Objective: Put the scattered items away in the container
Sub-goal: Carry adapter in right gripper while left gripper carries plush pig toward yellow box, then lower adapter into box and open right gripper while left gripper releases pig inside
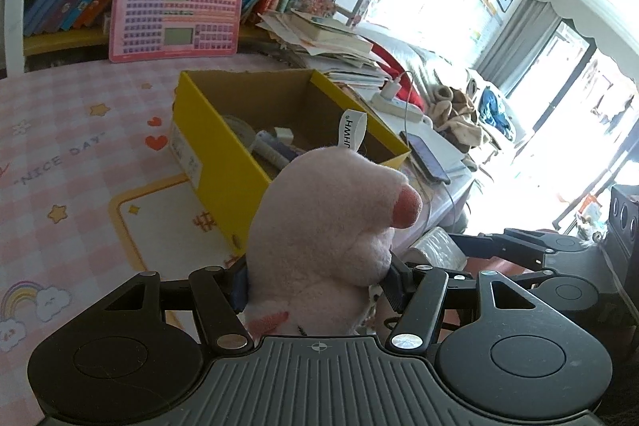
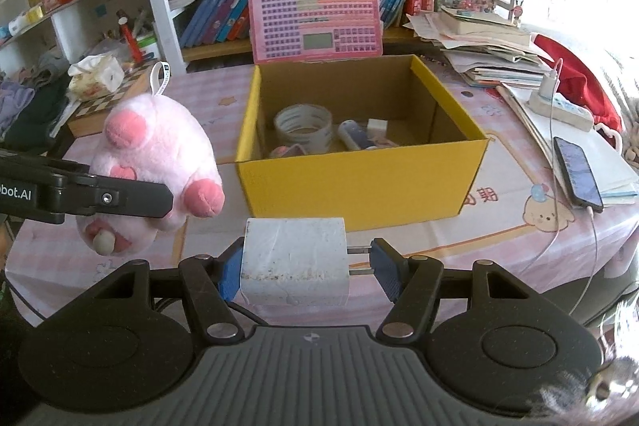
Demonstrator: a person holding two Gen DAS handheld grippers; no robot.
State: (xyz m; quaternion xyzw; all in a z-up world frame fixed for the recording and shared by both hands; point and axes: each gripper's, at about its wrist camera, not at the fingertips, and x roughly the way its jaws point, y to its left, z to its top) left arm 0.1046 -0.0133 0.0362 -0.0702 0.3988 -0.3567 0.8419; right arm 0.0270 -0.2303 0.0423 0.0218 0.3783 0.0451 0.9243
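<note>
From the left wrist, our left gripper (image 1: 315,282) clamps the pink plush toy (image 1: 323,226) just short of the yellow box (image 1: 223,162), ready to drop. From the right wrist, our right gripper (image 2: 305,266) pinches the white charger (image 2: 293,258) near the box's front wall, its prongs touching one pad.

Table (image 2: 499,226) with pink checked cloth bears yellow box (image 2: 359,182), paper stack (image 2: 491,54), power strip (image 2: 559,108), phone (image 2: 577,168), pink board (image 2: 315,18).

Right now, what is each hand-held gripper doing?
Left hand-held gripper: closed on the fluffy pink plush toy.
Right hand-held gripper: closed on the white plastic charger block, one pad against its prongs.
</note>
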